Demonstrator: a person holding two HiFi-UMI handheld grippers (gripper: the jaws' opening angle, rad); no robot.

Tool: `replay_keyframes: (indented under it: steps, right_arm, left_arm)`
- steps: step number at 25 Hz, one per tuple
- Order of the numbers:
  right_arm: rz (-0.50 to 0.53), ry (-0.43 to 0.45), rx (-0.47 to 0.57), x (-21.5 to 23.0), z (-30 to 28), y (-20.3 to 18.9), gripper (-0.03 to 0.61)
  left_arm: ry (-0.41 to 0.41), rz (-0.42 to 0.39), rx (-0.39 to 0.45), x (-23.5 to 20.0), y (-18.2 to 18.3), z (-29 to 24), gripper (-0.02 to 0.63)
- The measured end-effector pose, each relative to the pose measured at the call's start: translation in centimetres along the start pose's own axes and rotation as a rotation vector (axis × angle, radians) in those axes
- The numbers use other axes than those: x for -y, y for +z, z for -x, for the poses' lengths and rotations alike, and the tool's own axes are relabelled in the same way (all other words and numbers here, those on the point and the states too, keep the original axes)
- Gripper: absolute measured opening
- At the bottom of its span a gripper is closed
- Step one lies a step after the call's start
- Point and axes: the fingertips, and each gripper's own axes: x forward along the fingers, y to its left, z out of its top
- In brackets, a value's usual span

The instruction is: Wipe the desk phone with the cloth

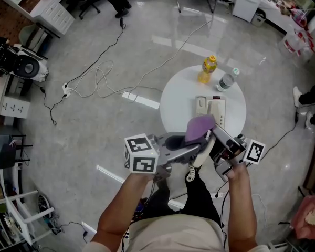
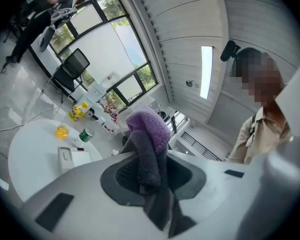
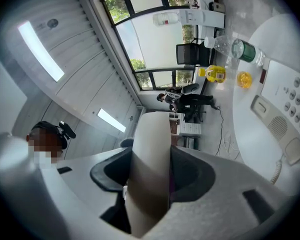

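A round white table (image 1: 173,98) is being viewed from above, centre right, with the desk phone (image 1: 216,109) lying on it. Just below, the purple cloth (image 1: 199,127) is being pinched by the left gripper (image 1: 191,139), and the cream handset (image 3: 150,174) is being clamped in the right gripper (image 1: 216,143). Best practice now: the cloth is drawn along the handset without the coiled cord (image 1: 191,173) being strained.

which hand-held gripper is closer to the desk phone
Right. The right hand-held gripper, gripping the handset, is just short of the desk phone; the left hand-held gripper, with the cloth, sits farther back and left.
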Motion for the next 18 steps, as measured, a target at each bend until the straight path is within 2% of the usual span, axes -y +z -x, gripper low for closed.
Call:
replay_keyframes:
  steps: [3, 8, 13, 18]
  right_arm:
    - [0.02, 0.009, 0.004, -0.4, 0.1, 1.2, 0.218]
    - [0.015, 0.02, -0.018, -0.9, -0.2, 0.5, 0.218]
    - [-0.001, 0.015, -0.07, -1.1, -0.2, -2.2, 0.218]
    - [-0.021, 0.018, -0.073, -1.5, 1.0, -3.5, 0.216]
  left_arm:
    - [-0.008, 0.003, -0.01, 0.6, 0.0, 0.1, 0.091]
    - [-0.016, -0.012, 0.013, 0.7, 0.2, -0.2, 0.091]
    - [0.046, 0.015, 0.094, 0.1, 2.2, -0.3, 0.091]
    - [0.089, 0.029, 0.188, -0.6, 3.8, 0.0, 0.091]
